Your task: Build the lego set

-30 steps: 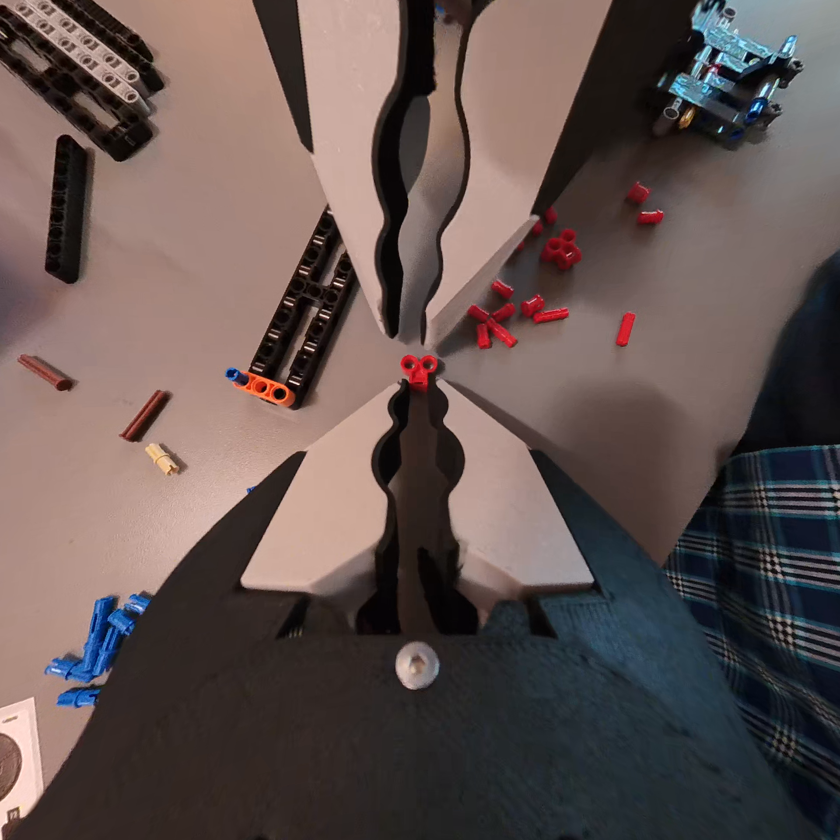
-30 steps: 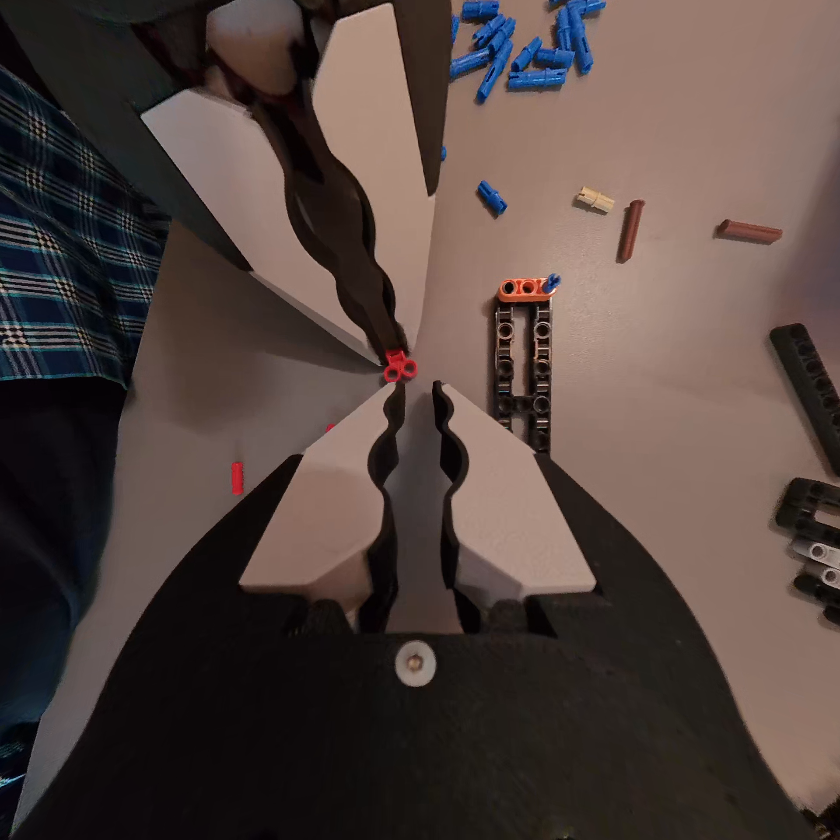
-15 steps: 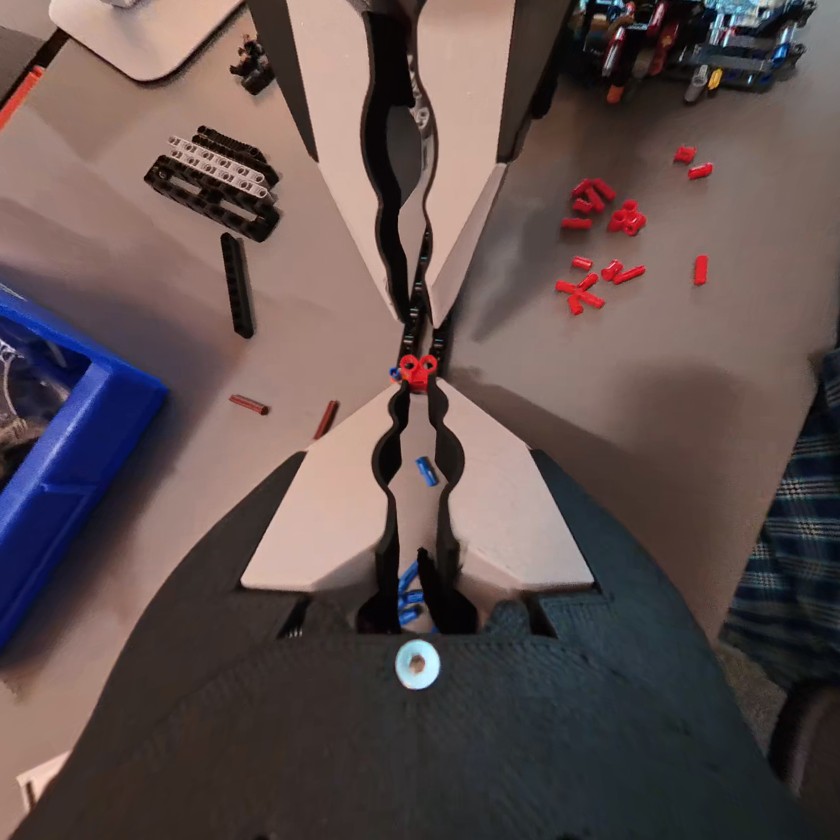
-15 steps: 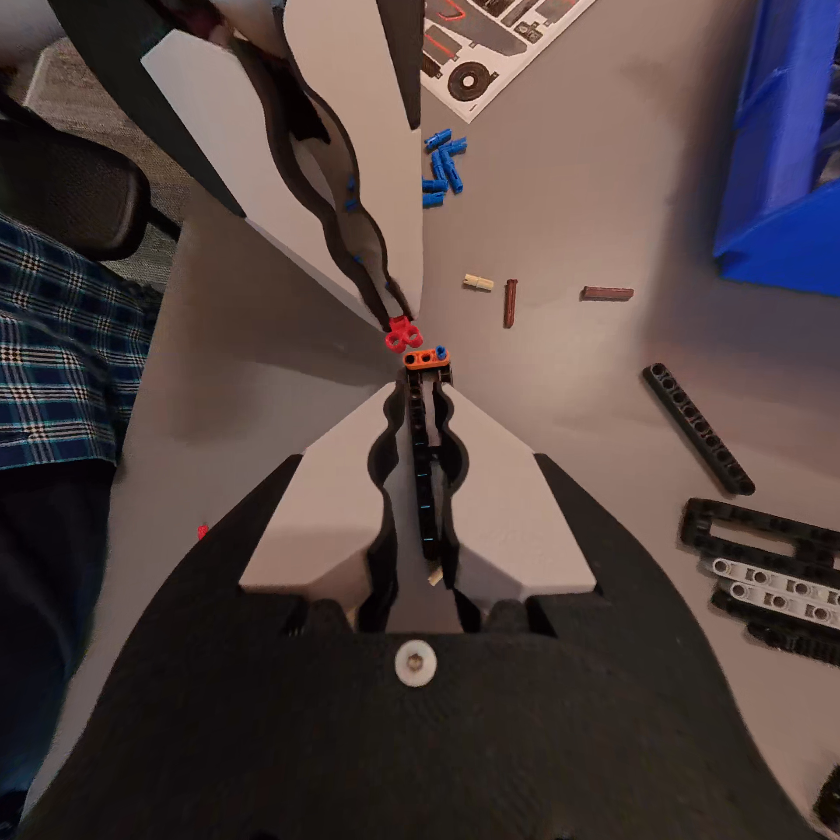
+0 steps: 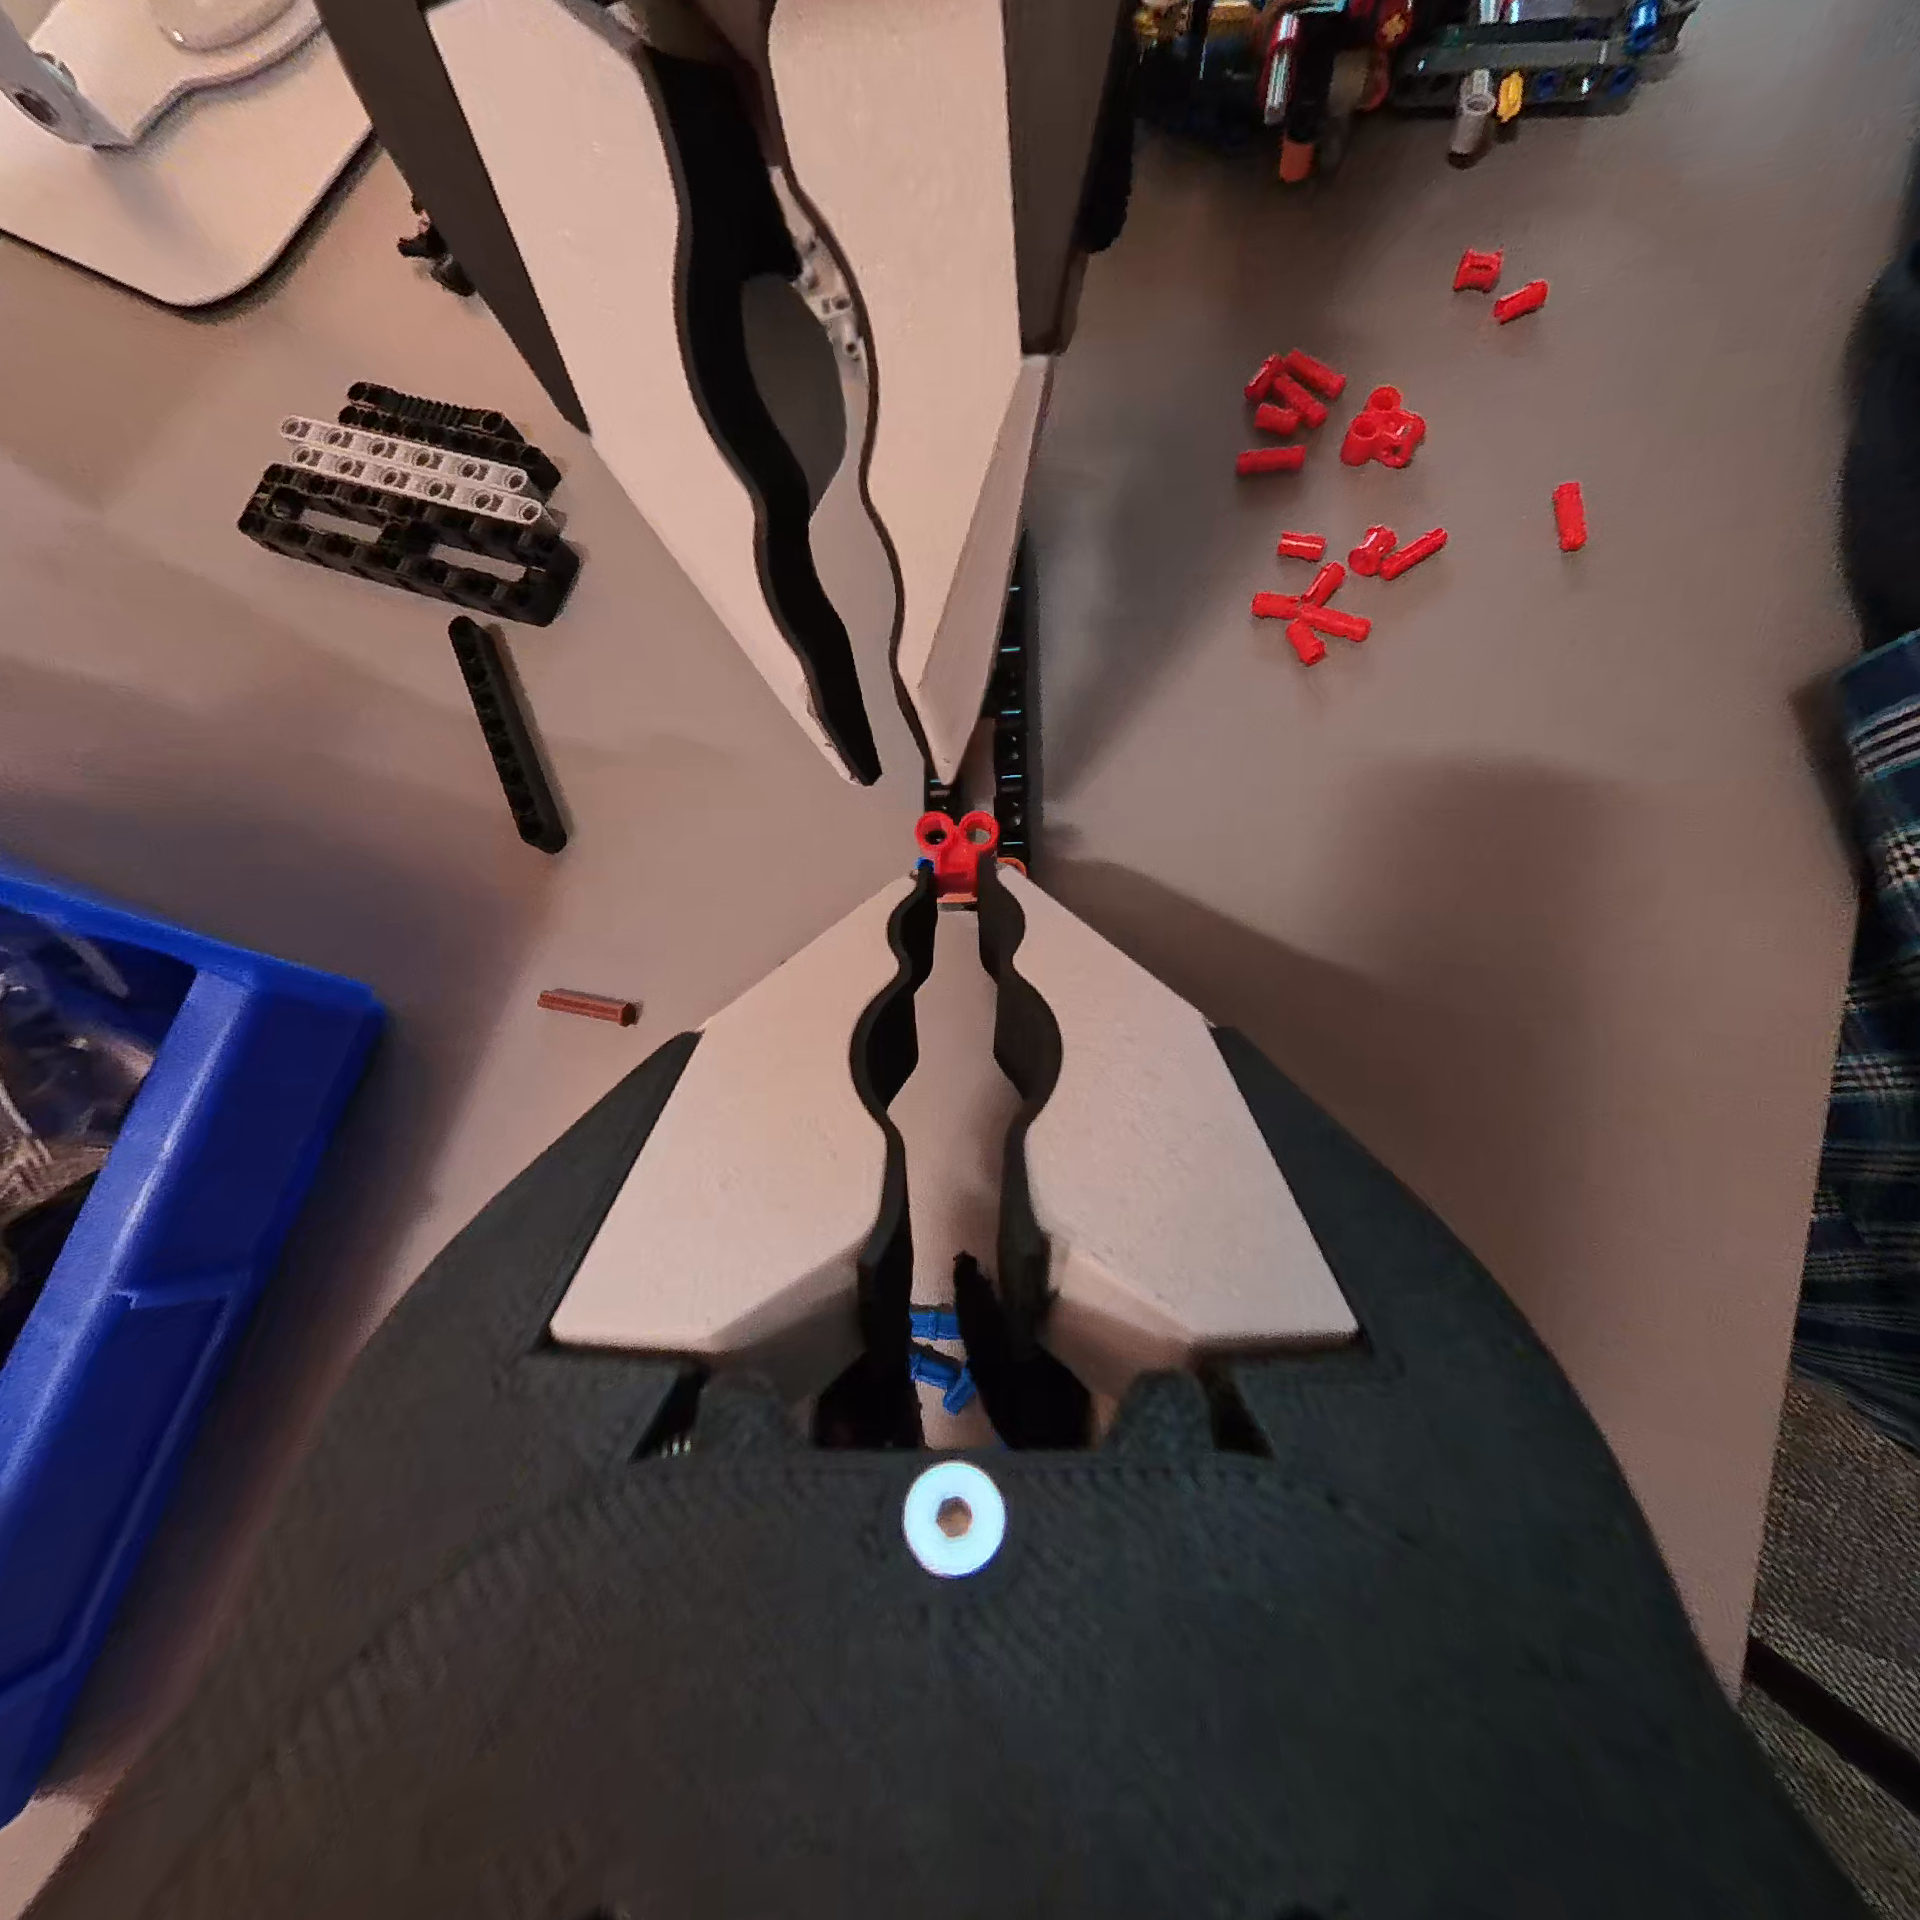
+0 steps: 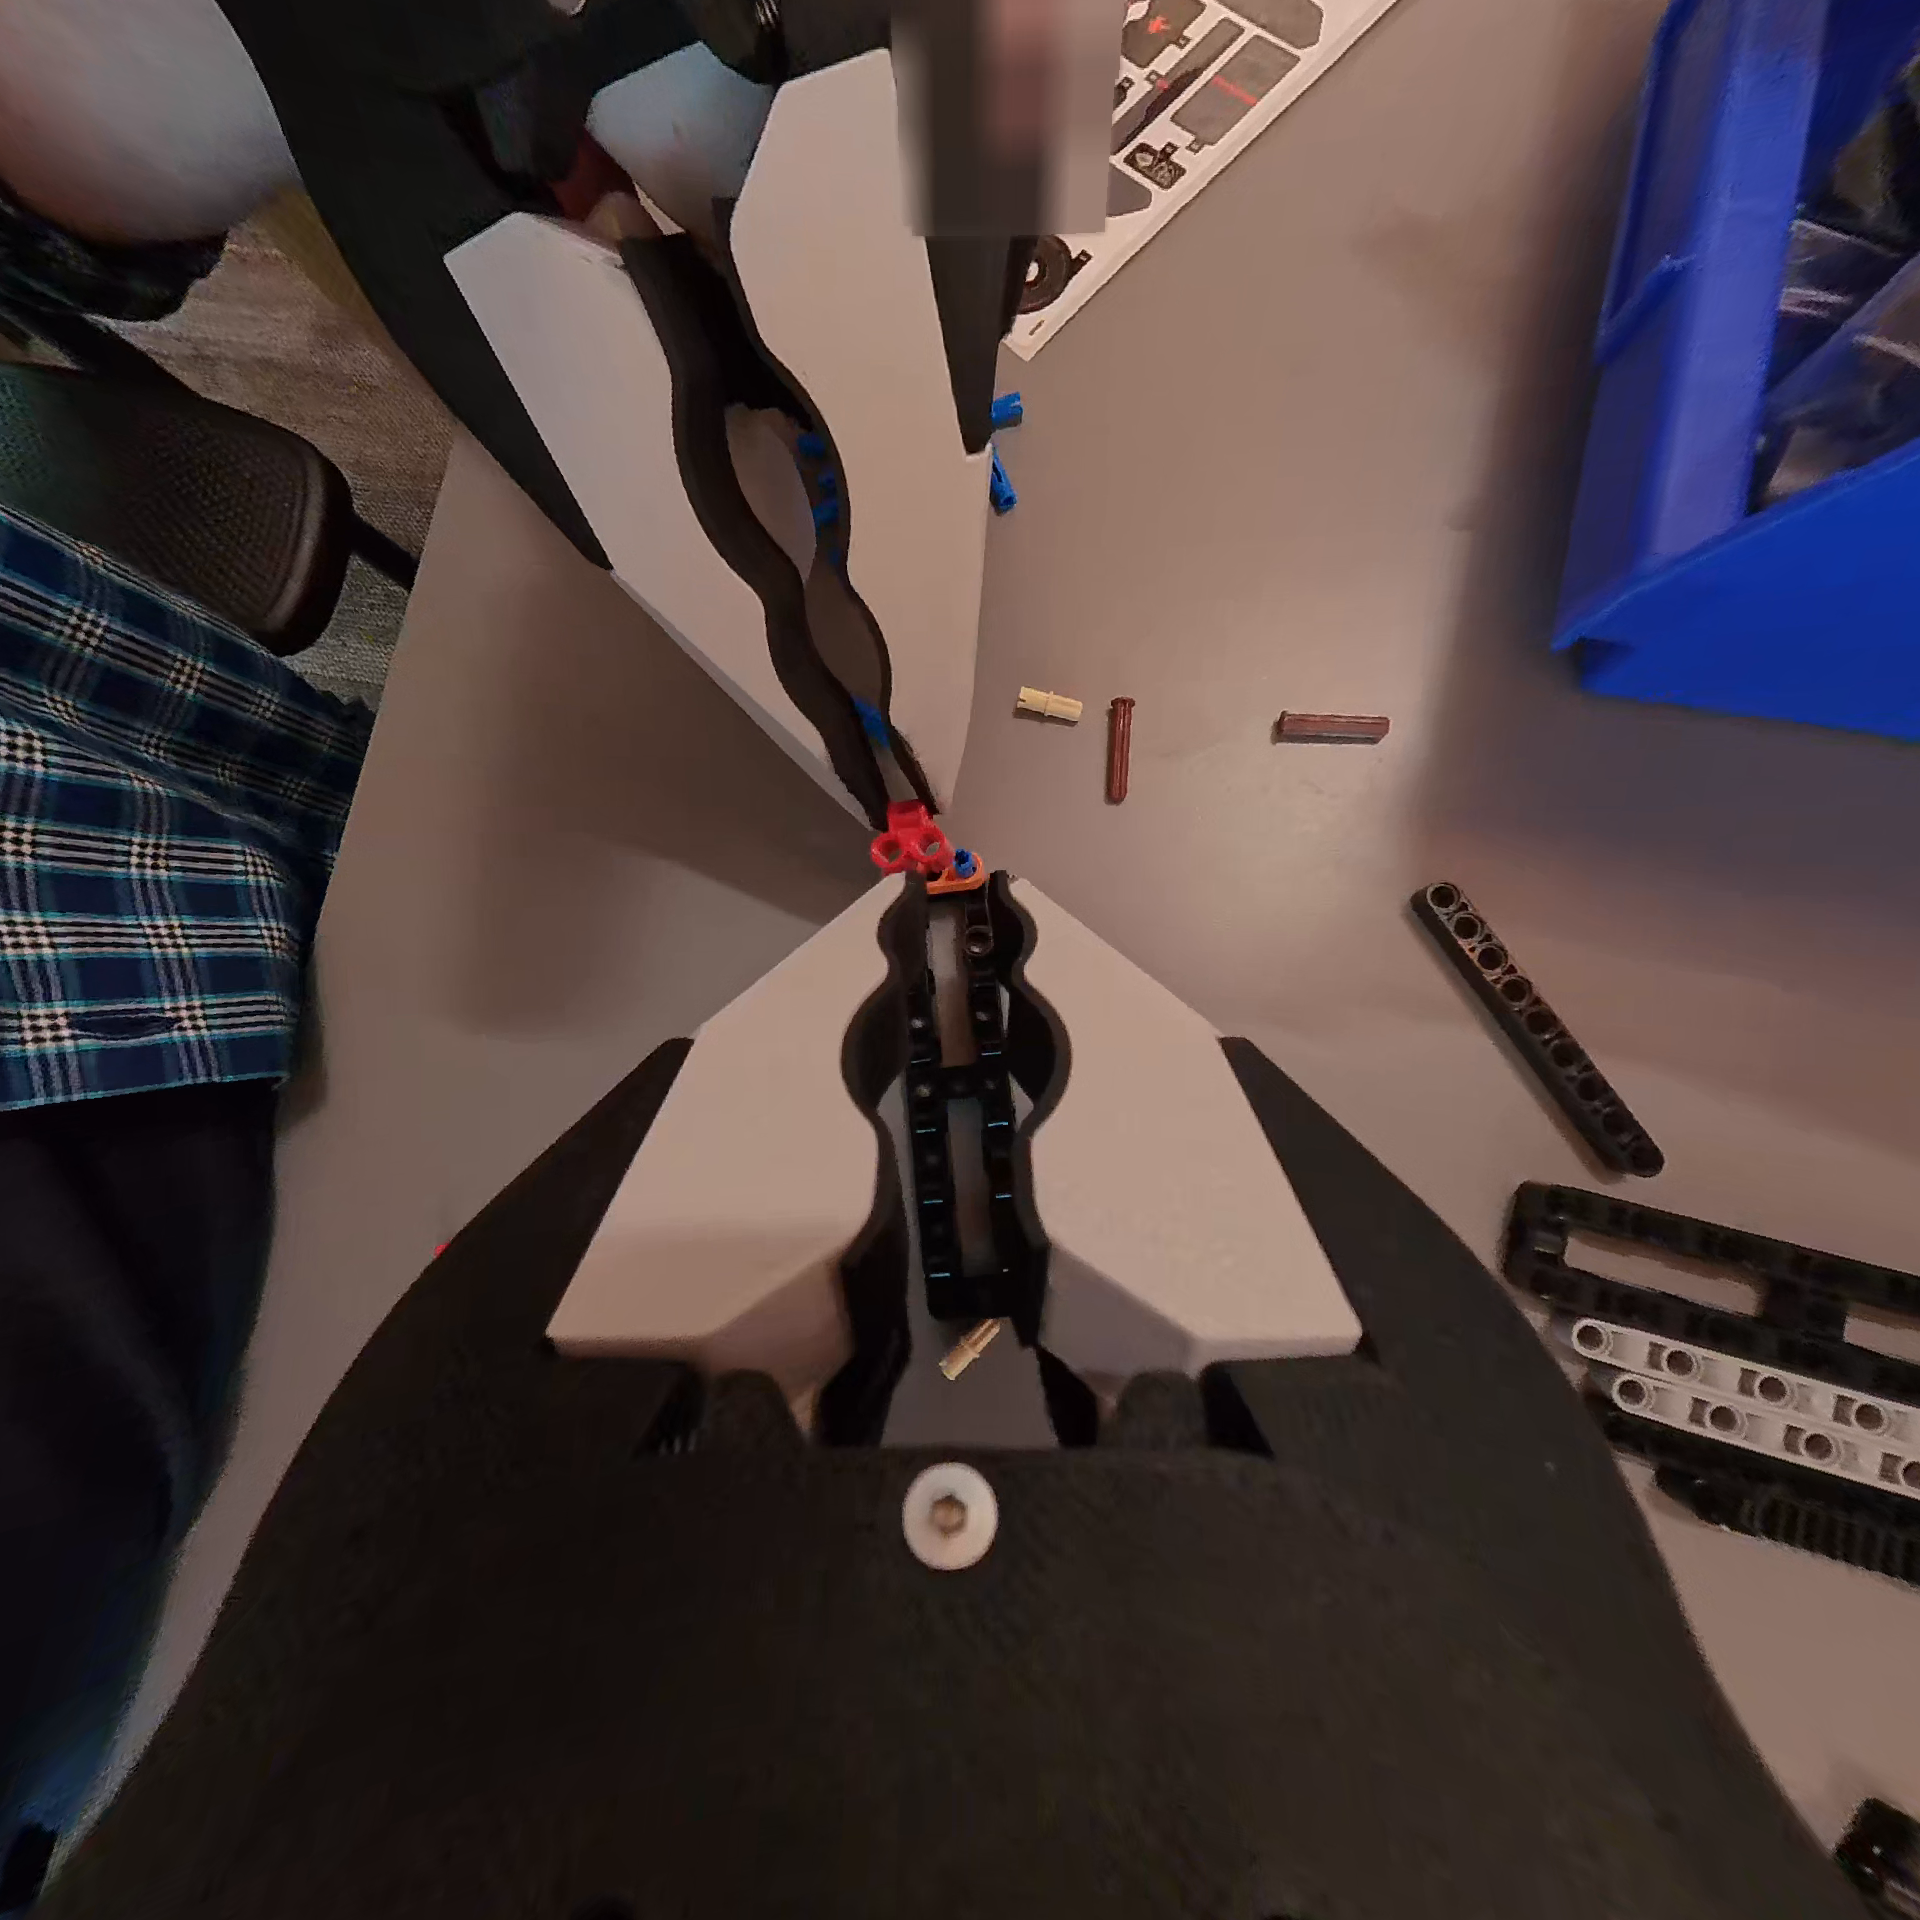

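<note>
- Above the grey worktop (image 5: 1455,935), my left gripper (image 5: 953,883) has its jaws nearly together, pinching a small red connector (image 5: 956,844) at the very tips.
- In the right wrist view that same red connector (image 6: 908,840) sits at the end of the left gripper's fingers, just beside the orange piece (image 6: 956,883) and the blue pin (image 6: 966,860) at the far end of the black frame (image 6: 961,1122).
- My right gripper (image 6: 961,894) has its jaws narrow and clamped on that black frame, which runs lengthwise between the fingers, held off the worktop.
- From the left wrist view I see the right gripper coming in from the top, with the black frame (image 5: 1013,707) showing behind its fingers; the red connector is close against the frame's end, but I cannot tell whether it is seated.
- Loose red pieces (image 5: 1320,499) lie scattered to the right in the left view, well apart from the grippers.
- A stack of black and white beams (image 5: 416,499) and a single black beam (image 5: 507,732) lie to the left.
- A blue bin (image 5: 156,1247) sits at the left edge, with a brown axle (image 5: 587,1006) near it.
- In the right view I see a tan pin (image 6: 1049,703) and two brown axles (image 6: 1118,748) between the grippers and the blue bin (image 6: 1714,520).
- A printed sheet (image 6: 1195,135) lies at the top.
</note>
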Available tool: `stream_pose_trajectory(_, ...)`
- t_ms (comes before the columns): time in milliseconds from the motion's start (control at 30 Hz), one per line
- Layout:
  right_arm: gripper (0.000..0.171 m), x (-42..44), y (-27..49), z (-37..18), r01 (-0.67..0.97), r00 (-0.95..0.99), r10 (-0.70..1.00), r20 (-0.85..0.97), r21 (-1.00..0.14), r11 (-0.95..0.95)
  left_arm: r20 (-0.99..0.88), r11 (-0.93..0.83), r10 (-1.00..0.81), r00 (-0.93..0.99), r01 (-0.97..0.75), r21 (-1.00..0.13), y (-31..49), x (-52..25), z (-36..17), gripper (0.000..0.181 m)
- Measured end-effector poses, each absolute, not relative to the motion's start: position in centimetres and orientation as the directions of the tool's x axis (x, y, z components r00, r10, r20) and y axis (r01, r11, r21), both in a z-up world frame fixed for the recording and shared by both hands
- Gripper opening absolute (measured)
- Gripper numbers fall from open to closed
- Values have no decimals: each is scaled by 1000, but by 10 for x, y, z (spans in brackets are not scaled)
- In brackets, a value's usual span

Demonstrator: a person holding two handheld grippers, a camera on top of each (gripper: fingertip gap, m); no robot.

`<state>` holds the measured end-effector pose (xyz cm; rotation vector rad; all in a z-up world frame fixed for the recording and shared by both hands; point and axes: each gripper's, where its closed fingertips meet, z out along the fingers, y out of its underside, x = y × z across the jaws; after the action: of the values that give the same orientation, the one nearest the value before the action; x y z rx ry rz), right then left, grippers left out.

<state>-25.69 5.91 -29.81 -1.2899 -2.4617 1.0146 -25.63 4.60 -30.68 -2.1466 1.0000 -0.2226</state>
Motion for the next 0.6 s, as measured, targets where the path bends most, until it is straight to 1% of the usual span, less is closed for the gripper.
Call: stream_pose_trajectory(600, 8, -261, 61, -296, 676, -583, 794, -172, -646, 356, -123, -410, -729, 673, -574, -709, 42, -261, -312, 6)
